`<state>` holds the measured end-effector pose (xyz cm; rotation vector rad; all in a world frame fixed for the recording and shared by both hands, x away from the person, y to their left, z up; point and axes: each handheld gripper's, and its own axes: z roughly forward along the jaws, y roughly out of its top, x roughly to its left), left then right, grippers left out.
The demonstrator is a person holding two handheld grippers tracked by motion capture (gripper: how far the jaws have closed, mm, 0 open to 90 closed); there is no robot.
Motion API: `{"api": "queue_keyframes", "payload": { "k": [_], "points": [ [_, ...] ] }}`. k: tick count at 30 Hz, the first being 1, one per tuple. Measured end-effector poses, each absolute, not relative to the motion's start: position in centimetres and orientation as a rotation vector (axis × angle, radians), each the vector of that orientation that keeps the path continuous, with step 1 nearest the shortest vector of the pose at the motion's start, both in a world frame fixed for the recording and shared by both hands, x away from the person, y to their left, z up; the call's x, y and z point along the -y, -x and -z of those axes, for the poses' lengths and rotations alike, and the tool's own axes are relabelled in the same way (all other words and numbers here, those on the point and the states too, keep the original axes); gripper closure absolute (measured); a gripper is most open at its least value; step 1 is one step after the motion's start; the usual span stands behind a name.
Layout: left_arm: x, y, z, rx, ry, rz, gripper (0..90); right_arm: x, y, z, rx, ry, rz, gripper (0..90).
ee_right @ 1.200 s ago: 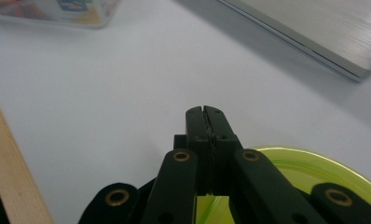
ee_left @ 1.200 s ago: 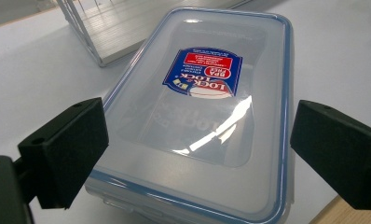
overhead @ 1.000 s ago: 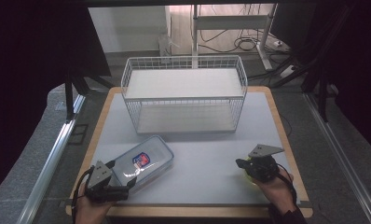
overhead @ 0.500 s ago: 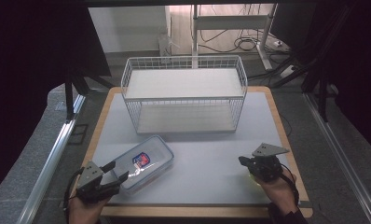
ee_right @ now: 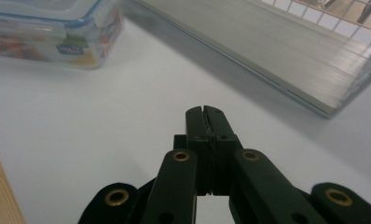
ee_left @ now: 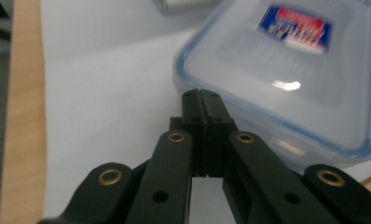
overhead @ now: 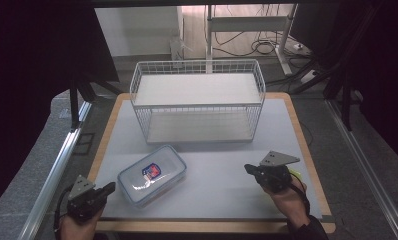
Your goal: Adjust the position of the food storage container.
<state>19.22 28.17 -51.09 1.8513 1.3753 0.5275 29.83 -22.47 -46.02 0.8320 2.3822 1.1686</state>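
Note:
A clear plastic container (overhead: 152,175) with a blue-rimmed lid and a red and blue label lies flat on the white mat, front left of centre. My left gripper (overhead: 111,187) sits at the near left edge, jaws shut and empty. In the left gripper view its tip (ee_left: 201,94) is just short of the container's (ee_left: 286,70) near side. My right gripper (overhead: 248,169) rests at the front right, pointing left, with its jaws shut on nothing (ee_right: 206,111). From there the container (ee_right: 58,28) lies far off to the upper left.
A white wire rack (overhead: 197,100) with two shelves stands at the back middle of the mat. Its lower shelf (ee_right: 267,46) lies ahead of the right gripper. The wooden table edge (overhead: 207,226) borders the mat, with bare mat between the grippers.
The left gripper has drawn back to the left, a little away from the container's corner. The container and the right gripper have hardly moved.

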Motion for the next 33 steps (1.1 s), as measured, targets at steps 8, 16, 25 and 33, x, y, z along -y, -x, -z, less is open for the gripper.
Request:
{"api": "queue_keyframes", "payload": {
  "k": [8, 16, 25, 33],
  "points": [
    [-27.2, -20.1, 52.0, -1.424, -1.95, -0.507, 90.0, 20.3, -30.5, 46.4, -2.411, -0.801, -1.201, 89.1],
    [-27.2, -21.6, 52.3, -1.447, -1.933, -0.502, 90.0, 17.8, -31.2, 46.7, -2.453, -0.754, -1.191, 87.6],
    [-25.8, -24.4, 52.3, -1.408, -1.953, -0.495, 90.0, 15.8, -32.7, 48.1, -2.501, -0.825, -1.184, 89.5],
    [-23.7, -27.9, 52.2, -1.343, -1.992, -0.496, 90.0, 14.2, -34.5, 49.3, -2.51, -0.836, -1.161, 90.0]
  ]
}}
